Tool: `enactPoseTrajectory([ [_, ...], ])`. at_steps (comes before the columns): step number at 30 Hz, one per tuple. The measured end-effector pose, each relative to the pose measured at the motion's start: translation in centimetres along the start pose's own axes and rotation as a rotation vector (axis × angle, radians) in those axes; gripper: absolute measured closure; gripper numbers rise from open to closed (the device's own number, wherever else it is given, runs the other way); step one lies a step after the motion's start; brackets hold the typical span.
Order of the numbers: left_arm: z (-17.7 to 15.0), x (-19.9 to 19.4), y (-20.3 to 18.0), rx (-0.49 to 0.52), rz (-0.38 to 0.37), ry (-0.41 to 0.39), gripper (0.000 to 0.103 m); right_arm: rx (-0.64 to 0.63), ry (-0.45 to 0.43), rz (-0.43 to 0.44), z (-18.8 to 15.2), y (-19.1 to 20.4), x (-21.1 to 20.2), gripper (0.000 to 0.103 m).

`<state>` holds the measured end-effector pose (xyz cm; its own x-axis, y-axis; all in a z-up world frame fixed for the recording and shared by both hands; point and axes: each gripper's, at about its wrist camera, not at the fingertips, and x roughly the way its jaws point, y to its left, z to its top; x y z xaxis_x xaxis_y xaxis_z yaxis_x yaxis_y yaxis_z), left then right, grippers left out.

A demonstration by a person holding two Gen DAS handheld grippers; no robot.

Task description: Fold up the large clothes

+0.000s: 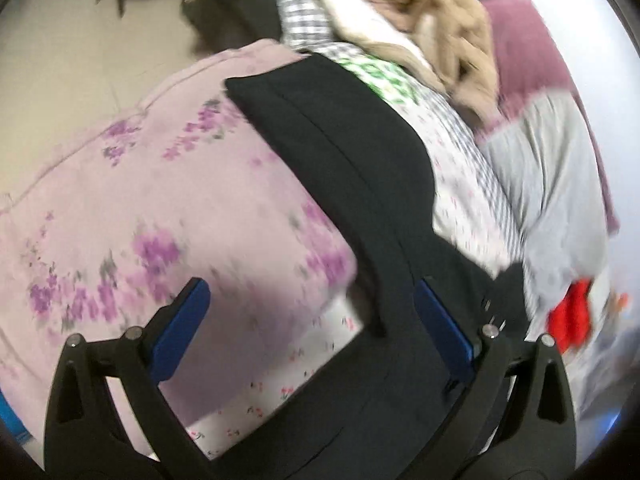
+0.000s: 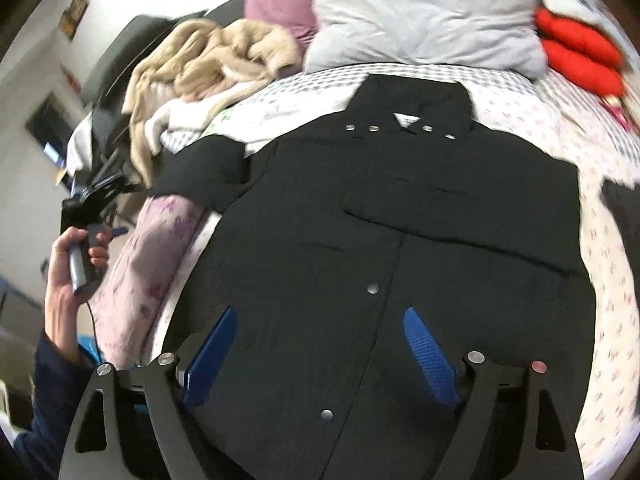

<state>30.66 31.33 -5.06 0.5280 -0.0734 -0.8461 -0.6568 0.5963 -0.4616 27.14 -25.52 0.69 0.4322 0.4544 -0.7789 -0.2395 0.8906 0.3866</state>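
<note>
Bed with floral sheet (image 2: 608,264) under big black padded snap-front coat (image 2: 400,220), spread flat beneath right gripper (image 2: 320,344), jaws wide, empty. Left gripper (image 1: 312,312) released above coat sleeve (image 1: 320,128). Advice: pinch sleeve edge, fold inward evenly.

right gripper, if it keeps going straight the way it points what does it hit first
Most likely the black coat spread on the bed: the open right gripper points down at its snap-button front, with nothing between the blue pads. How far above it hangs is unclear.
</note>
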Motion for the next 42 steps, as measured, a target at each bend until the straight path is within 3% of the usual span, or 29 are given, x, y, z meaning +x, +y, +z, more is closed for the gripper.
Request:
enactPoseTrajectory([
  [2,1.6,0.5,0.7,-0.035,-0.013,-0.012,0.002,0.024,0.031,-0.02,-0.3,-0.8,1.1,0.016],
  [6,3.8,2.2,0.2,-0.027,0.052,-0.037,0.002,0.028,0.019,-0.005,-0.6,-1.1,1.0,0.016],
  [11,6.2,7.5,-0.1,-0.037,0.098,0.012,0.004,0.039,-0.012,-0.017,-1.0,-2.0,0.0,0.016],
  [13,6.2,9.2,0.2,-0.065,0.101,0.028,0.025,0.031,-0.025,-0.039,-1.3,-2.4,-0.6,0.016],
  [14,6.0,9.5,0.2,-0.071,0.095,0.009,0.048,0.028,-0.031,-0.055,-1.4,-2.7,-0.8,0.016],
  [15,6.0,9.4,0.2,-0.062,0.076,-0.018,0.089,0.029,-0.034,-0.07,-1.5,-3.0,-1.0,0.016],
  [16,6.1,9.0,0.1,-0.05,0.051,-0.04,0.098,0.036,-0.038,-0.076,-1.6,-3.4,-1.2,0.016],
  [20,6.2,4.4,1.1,-0.109,-0.063,-0.185,0.098,0.076,-0.056,-0.061,-1.6,-4.7,-2.1,0.016],
  [23,5.7,0.2,0.7,-0.049,-0.052,-0.288,0.101,0.073,-0.067,-0.053,-1.5,-4.9,-2.6,0.016],
  [26,4.9,-4.4,0.3,0.042,0.01,-0.471,0.103,0.062,-0.072,-0.047,-1.5,-4.8,-2.9,0.016],
  [27,4.8,-5.5,0.3,0.059,-0.019,-0.493,0.103,0.061,-0.075,-0.041,-1.5,-4.8,-3.0,0.016],
  [28,5.2,-5.8,0.4,0.069,-0.064,-0.472,0.103,0.06,-0.079,-0.036,-1.5,-4.7,-3.1,0.016],
  [29,5.6,-5.2,0.2,0.087,-0.104,-0.393,0.103,0.058,-0.081,-0.032,-1.5,-4.6,-3.2,0.016],
  [31,6.3,-3.0,0.0,0.084,-0.061,-0.22,0.102,0.052,-0.086,-0.023,-1.6,-4.5,-3.4,0.016],
  [32,6.5,-1.5,0.6,0.039,-0.052,-0.14,0.101,0.049,-0.086,-0.018,-1.6,-4.5,-3.4,0.016],
  [34,6.4,0.4,3.0,-0.091,-0.128,-0.068,0.085,0.05,-0.093,-0.017,-1.7,-4.5,-3.4,0.016],
  [36,6.3,1.6,4.6,-0.175,-0.16,-0.055,0.065,0.05,-0.09,-0.016,-1.9,-4.6,-3.4,0.016],
  [38,6.1,2.7,4.8,-0.18,-0.158,-0.039,0.052,0.04,-0.088,-0.02,-2.2,-4.6,-3.4,0.016],
  [42,5.9,3.9,5.2,-0.226,-0.184,-0.048,0.044,0.012,-0.084,-0.051,-2.2,-4.7,-3.3,0.016],
])
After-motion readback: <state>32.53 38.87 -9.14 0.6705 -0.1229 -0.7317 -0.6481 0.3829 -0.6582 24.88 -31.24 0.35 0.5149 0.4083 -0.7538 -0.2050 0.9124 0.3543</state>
